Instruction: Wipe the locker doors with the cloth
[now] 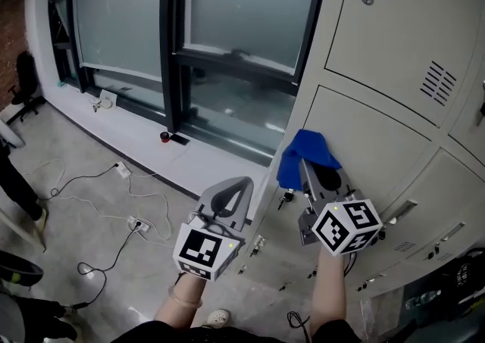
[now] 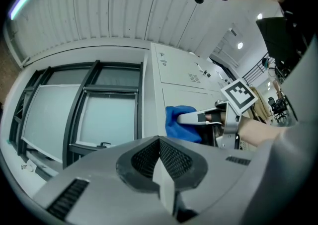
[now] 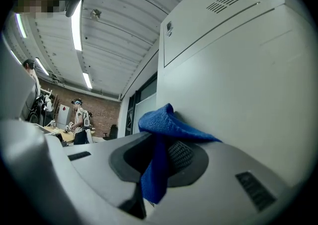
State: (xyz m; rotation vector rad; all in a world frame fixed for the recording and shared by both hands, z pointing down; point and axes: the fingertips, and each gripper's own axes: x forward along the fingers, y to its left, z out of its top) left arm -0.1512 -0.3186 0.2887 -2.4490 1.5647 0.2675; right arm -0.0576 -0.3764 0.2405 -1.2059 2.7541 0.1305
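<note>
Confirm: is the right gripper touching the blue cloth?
Touching. In the right gripper view, the right gripper has its jaws shut on the blue cloth, with a fold pinched between them and the rest bunched over the tips.

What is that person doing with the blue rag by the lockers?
A person is cleaning the lockers with a pair of tongs in each hand. The right tongs are shut on a blue cloth and hold it against a grey locker door, near the door's left edge. The left tongs are shut with nothing in them and are held off to the side, away from the lockers.
</note>
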